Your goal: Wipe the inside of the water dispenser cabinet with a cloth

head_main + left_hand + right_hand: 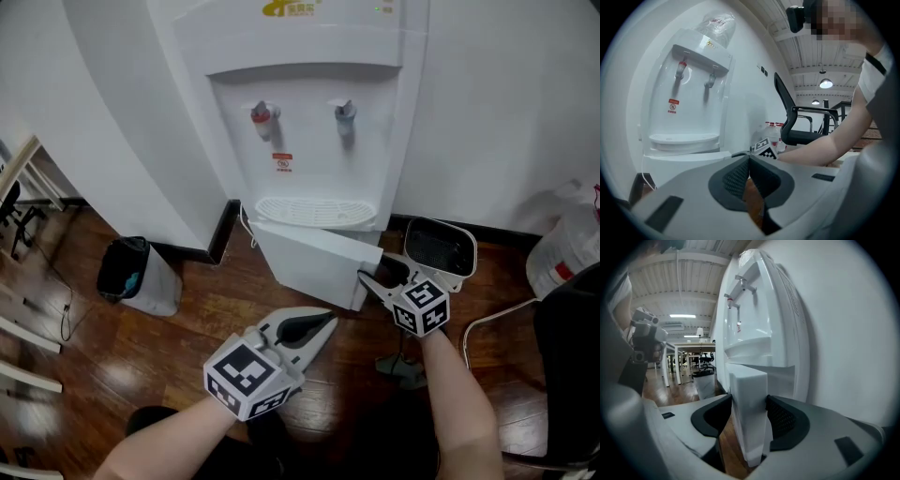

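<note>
One door [314,258] stands swung open at the foot of the dispenser [309,122], hinged on its left and angled out over the floor [187,328]. The cabinet behind it cannot be seen into from any view. The dispenser stands against a white wall [94,94], with the drip tray [314,211] just above the door and a red tap [263,115] and a blue tap [345,112] higher up.

The right gripper [373,272] is at the door's free edge. In the right gripper view that edge stands upright between the two pads and both press against it, so the jaws grip the door. The right forearm runs nearly straight up from the bottom of the head view, and the gripper points at the door and slightly down.

The left gripper [323,323] hangs over the floor, short of the door and apart from it. Its jaws are closed tip to tip with nothing between them. The left forearm comes in slanting from the lower left, and the gripper points toward the door.

A bin [136,274] stands by the wall to the dispenser's left.
</note>
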The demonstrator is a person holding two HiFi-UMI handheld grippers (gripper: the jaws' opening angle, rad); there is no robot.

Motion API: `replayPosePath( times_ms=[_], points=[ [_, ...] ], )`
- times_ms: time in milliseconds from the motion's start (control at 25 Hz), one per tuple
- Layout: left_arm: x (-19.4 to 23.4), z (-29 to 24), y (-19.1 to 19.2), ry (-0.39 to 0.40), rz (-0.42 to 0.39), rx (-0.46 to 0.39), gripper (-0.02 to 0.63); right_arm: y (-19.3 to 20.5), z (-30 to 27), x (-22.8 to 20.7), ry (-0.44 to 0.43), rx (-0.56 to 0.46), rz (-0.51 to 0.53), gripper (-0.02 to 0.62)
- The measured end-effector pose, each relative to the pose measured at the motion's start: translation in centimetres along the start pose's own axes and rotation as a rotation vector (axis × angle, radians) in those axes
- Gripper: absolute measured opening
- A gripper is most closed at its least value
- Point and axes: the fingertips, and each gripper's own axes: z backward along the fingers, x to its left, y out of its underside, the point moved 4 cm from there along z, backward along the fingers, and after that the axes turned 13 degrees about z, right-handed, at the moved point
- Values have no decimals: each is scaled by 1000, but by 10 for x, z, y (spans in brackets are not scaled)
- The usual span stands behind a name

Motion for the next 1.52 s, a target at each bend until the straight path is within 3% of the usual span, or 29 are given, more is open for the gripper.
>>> replayPosePath(
  times_ms=[240, 440, 680, 960, 1040, 1360, 1520],
  points=[
    [17, -12, 8, -139, -127, 85, 9, -20, 2, 80, -155, -13, 128, 232],
    [32, -4, 13, -248, -162, 153, 9, -28, -1, 116, -122, -7, 144, 229],
    [43, 18, 26, -290, -45, 188, 41, -33, -3, 161, -166, -11, 194, 241],
    [53, 59, 50, -447, 14, 264, 48, -47, -18, 229, -317, -18, 303, 239],
    [55, 74, 59, -493, 48, 273, 77, -51, -24, 243, -345, -26, 310, 239],
    [79, 125, 71, -629, 126, 225, 81, -69, -60, 286, -434, -28, 318, 272],
    [83, 135, 68, -642, 100, 216, 80, -73, -69, 298, -477, -38, 317, 276]
  ],
)
